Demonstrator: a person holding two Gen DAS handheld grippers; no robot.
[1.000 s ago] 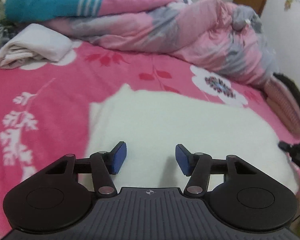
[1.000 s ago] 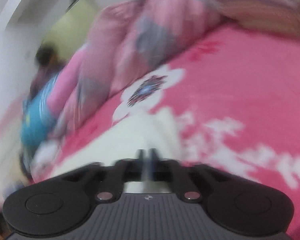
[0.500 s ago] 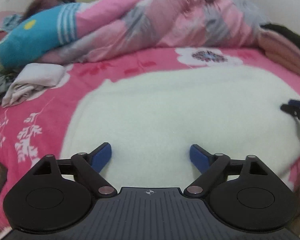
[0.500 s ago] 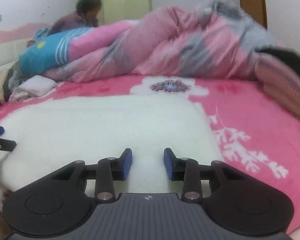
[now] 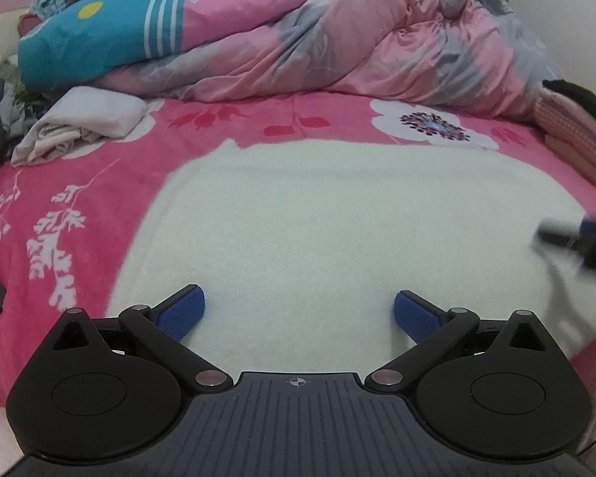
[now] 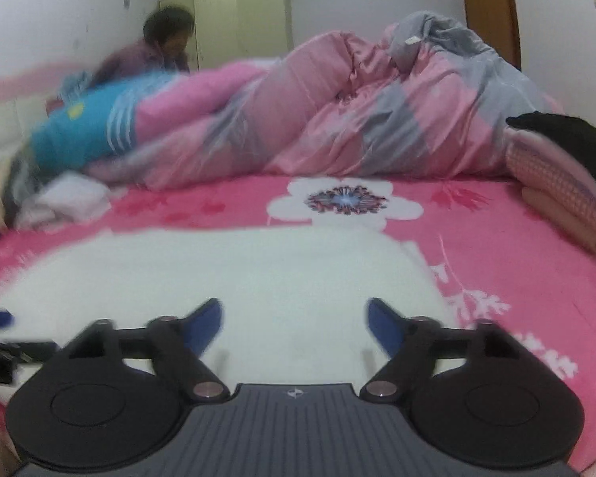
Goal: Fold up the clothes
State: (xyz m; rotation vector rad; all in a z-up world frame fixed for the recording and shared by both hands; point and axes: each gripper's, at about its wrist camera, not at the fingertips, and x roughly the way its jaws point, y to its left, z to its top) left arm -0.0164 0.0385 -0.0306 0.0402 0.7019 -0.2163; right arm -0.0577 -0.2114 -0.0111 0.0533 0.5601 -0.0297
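- At the far left of the bed, a crumpled pale cloth point(image 5: 79, 125) lies on the pink flowered bedspread point(image 5: 67, 198), just below a blue pillow point(image 5: 99, 35) with white stripes.
- Behind them, a pink and grey quilt point(image 5: 337, 47) is heaped along the back of the bed.
- The white fluffy garment point(image 5: 337, 230) lies spread flat in the middle of the bedspread, near the front edge.
- The left hand-held gripper point(image 5: 298, 312) sits over the garment's near left part; its jaws have just been opening and now stand wide apart, with nothing pinched between the blue pads point(image 5: 182, 312).
- The right hand-held gripper point(image 6: 294, 324) sits over the garment's near right part; its jaws too have just been opening and gape wide, gripping nothing.
- Further right, a folded pink checked cloth point(image 6: 564, 190) rests at the bed's right edge with something black point(image 6: 568, 135) on top.
- In the right wrist view, a blurred person point(image 6: 155, 47) is behind the quilt, before a pale wardrobe point(image 6: 242, 16).
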